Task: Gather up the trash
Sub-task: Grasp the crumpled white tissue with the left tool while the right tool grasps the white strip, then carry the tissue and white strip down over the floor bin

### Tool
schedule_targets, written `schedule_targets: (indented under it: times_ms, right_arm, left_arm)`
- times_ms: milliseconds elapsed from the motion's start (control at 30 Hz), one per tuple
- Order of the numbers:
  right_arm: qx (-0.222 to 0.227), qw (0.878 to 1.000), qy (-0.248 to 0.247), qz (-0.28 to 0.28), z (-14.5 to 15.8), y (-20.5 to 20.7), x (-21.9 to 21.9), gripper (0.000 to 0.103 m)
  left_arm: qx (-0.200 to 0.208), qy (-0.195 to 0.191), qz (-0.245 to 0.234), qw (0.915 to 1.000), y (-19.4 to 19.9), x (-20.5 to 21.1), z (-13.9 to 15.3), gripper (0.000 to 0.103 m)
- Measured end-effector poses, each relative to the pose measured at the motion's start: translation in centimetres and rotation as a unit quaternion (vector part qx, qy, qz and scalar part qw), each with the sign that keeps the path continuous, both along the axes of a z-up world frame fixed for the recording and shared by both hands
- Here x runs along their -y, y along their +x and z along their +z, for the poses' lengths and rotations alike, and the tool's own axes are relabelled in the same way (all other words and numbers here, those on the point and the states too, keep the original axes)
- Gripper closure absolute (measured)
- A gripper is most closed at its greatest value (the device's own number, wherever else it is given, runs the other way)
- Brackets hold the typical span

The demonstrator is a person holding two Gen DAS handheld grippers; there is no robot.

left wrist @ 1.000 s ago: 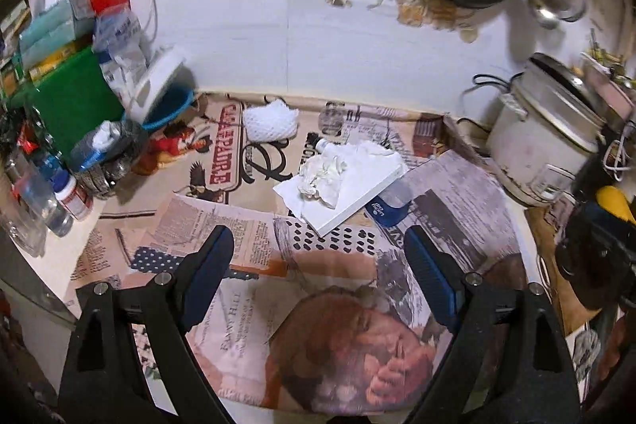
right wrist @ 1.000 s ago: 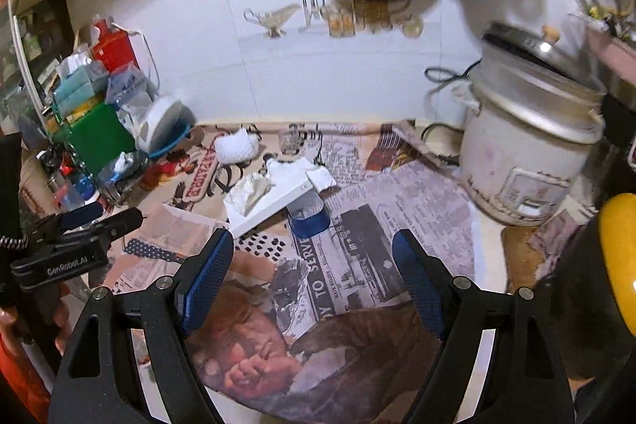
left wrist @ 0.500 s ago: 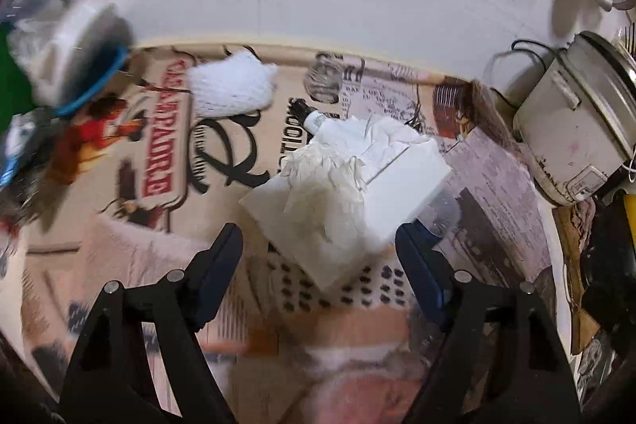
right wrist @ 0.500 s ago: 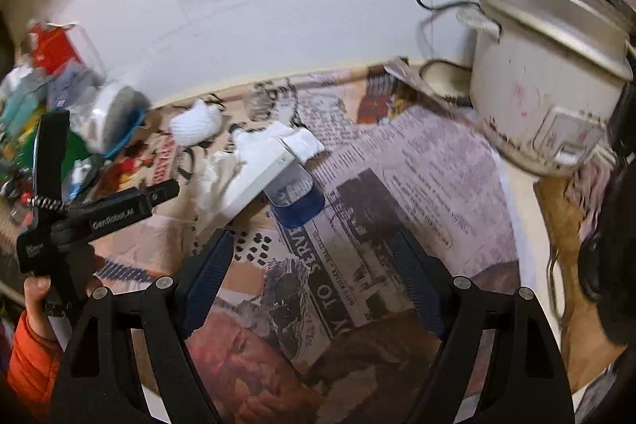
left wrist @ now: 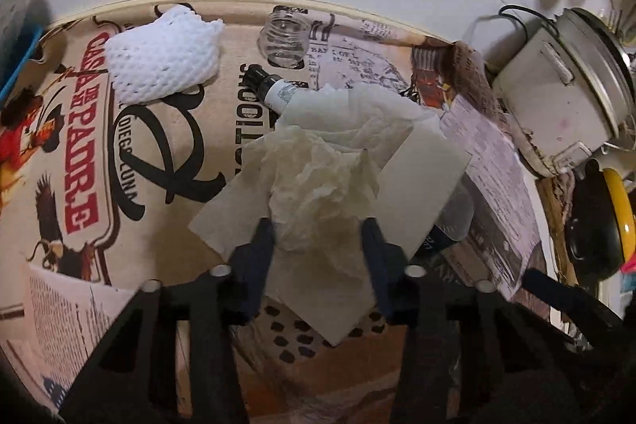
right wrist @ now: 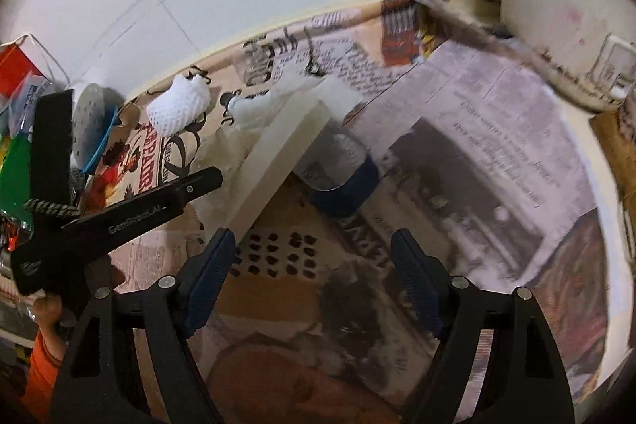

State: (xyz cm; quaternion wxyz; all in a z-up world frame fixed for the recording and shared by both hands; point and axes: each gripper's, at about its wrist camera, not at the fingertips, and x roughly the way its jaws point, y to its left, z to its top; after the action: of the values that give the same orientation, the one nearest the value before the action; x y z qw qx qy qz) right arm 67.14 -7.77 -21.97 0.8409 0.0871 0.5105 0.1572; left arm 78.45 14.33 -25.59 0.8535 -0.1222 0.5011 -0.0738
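Newsprint covered the bench (left wrist: pixel 167 161) from the near edge back to a white tiled wall. Nearest in the left wrist view, the left tongs (left wrist: pixel 318 237) stood part closed, one blue pad on each side of a crumpled tissue (left wrist: pixel 318 193); the pads looked to be touching its near folds, though I could not tell whether they yet pinched it. That tissue, the trash in hand, lay on a flat white board (left wrist: pixel 421 185), which rested tilted over a blue-capped jar (right wrist: pixel 342 181) lying on its side. To do the grab well, I judged the tongs ought to close on the bulk of the wad rather than a loose flap, and lift straight up, since thin paper would tear or slip and a dragging pull might shift the board. The right tongs (right wrist: pixel 314 265) hung released and wide over the paper, holding nothing, their left pad just beside the board's near corner; they could steady the board if it stirred. Beyond the tissue lay a white paper towel (left wrist: pixel 369 114) over a white tube (left wrist: pixel 274 90) with a black cap, then a foam net (left wrist: pixel 163 58) and an open glass jar (left wrist: pixel 284 40) near the wall. A rice cooker (left wrist: pixel 556 94) stood at the far right.
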Motion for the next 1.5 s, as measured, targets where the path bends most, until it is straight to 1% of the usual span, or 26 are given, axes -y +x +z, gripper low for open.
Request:
schedule_targets:
  times_ms: [33, 100, 167, 233, 433, 500, 533, 567, 633, 700, 767, 833, 1000, 1133, 1333, 1500]
  right_arm:
    - [-0.004, 1.0, 0.0, 0.001, -0.3, 0.2, -0.5, 0.029]
    - [-0.01, 1.0, 0.001, 0.003, -0.7, 0.5, -1.6, 0.03]
    - [-0.016, 1.0, 0.006, 0.007, -1.3, 0.8, -2.8, 0.035]
    - [-0.023, 1.0, 0.014, 0.014, -1.8, 1.1, -3.9, 0.039]
    - [-0.041, 0.999, 0.029, 0.012, -3.7, 2.3, -6.2, 0.047]
    - [-0.05, 0.998, 0.037, 0.004, -4.5, 2.7, -6.6, 0.053]
    - [-0.055, 0.998, 0.043, -0.001, -4.9, 2.9, -6.6, 0.059]
    - [-0.06, 0.997, 0.046, -0.004, -5.2, 3.1, -6.6, 0.068]
    - [-0.062, 0.996, 0.062, -0.009, -5.4, 3.2, -6.4, 0.07]
    - [-0.05, 0.997, 0.065, -0.011, -4.9, 2.9, -6.3, 0.076]
    - [-0.025, 0.998, 0.06, -0.003, -3.8, 2.2, -6.2, 0.084]
    - [-0.012, 0.998, 0.059, 0.009, -3.0, 1.9, -6.1, 0.088]
    - [0.017, 0.998, 0.046, 0.043, -1.0, 0.5, -5.6, 0.088]
    - [0.044, 0.996, 0.036, 0.066, 0.7, -1.1, -3.8, 0.088]
    - [0.07, 0.993, 0.029, 0.094, 2.7, -2.7, 0.5, 0.088]
    - [0.101, 0.986, 0.017, 0.129, 5.0, -4.6, 3.4, 0.088]
  left_arm:
    - [0.002, -0.001, -0.006, 1.0, -0.2, -0.3, 0.1, 0.086]
    - [0.003, -0.003, -0.005, 1.0, -0.6, -1.4, 0.3, 0.086]
    - [0.008, -0.015, 0.006, 0.9998, -1.4, -3.0, 0.7, 0.086]
    - [0.015, -0.016, 0.018, 0.9996, -2.1, -4.3, 1.1, 0.086]
    - [0.04, 0.024, 0.06, 0.9971, -4.7, -7.8, 3.3, 0.086]
    - [0.042, 0.032, 0.069, 0.9962, -5.6, -8.7, 3.6, 0.086]
    - [0.042, 0.036, 0.072, 0.9958, -6.0, -9.0, 3.7, 0.086]
    - [0.042, 0.042, 0.074, 0.9955, -6.3, -9.2, 3.8, 0.086]
    - [0.042, 0.05, 0.078, 0.9948, -6.7, -9.3, 3.8, 0.086]
    - [0.043, 0.054, 0.081, 0.9943, -7.0, -9.2, 3.8, 0.086]
    - [0.043, 0.052, 0.081, 0.9944, -7.4, -9.0, 3.9, 0.086]
    - [0.045, 0.051, 0.08, 0.9945, -7.5, -8.3, 4.1, 0.086]
    - [0.066, 0.058, 0.071, 0.9936, -8.1, -5.4, 5.8, 0.086]
    - [0.083, 0.059, 0.074, 0.9921, -9.4, -2.9, 7.2, 0.086]
    - [0.104, 0.056, 0.109, 0.987, -12.6, 1.5, 9.2, 0.086]
    - [0.126, 0.047, 0.151, 0.9794, -16.6, 4.6, 10.8, 0.086]
